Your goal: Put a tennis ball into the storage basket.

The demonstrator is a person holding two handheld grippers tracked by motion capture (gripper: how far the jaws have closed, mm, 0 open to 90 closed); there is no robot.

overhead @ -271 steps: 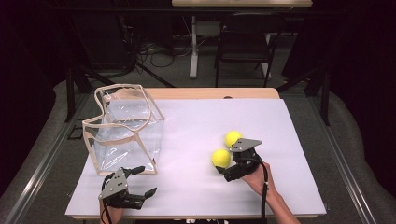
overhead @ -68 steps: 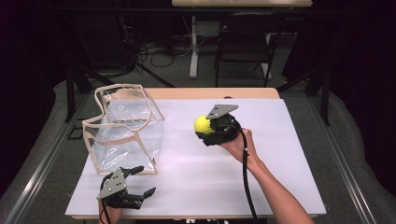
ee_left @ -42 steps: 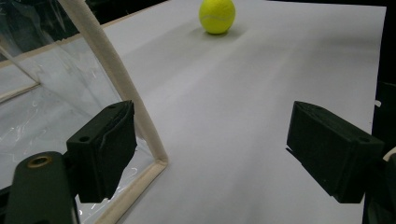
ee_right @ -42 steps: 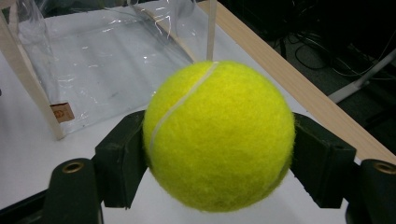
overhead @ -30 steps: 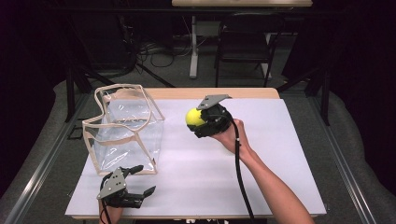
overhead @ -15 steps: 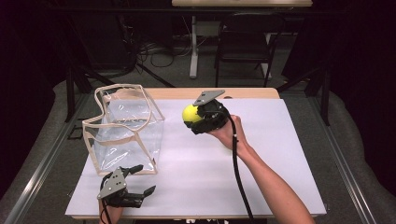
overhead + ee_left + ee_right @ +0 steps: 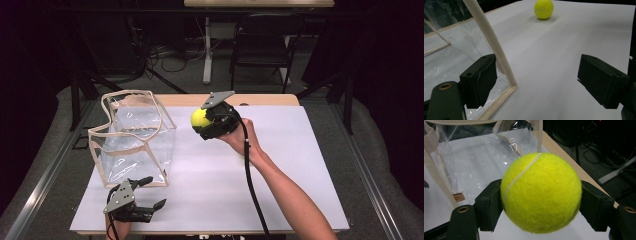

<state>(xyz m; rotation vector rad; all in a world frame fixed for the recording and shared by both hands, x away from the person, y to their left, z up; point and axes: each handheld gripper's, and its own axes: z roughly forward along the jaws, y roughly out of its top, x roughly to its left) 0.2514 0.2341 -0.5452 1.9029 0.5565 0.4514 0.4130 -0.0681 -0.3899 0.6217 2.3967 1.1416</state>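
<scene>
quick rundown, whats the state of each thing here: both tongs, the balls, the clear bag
right tongs: shut on the held tennis ball, raised off the table beside the bag
held tennis ball: clamped between the pads, in the air
left tongs: open, nothing between them, by the bag's near corner
clear bag: upright, top open
second tennis ball: lying loose on the white table

Dark room; chair (image 7: pixel 262 47) (folding); cables (image 7: pixel 165 52)

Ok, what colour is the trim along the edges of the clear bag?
Beige: the trim on the clear bag shows best in the high view.
</scene>
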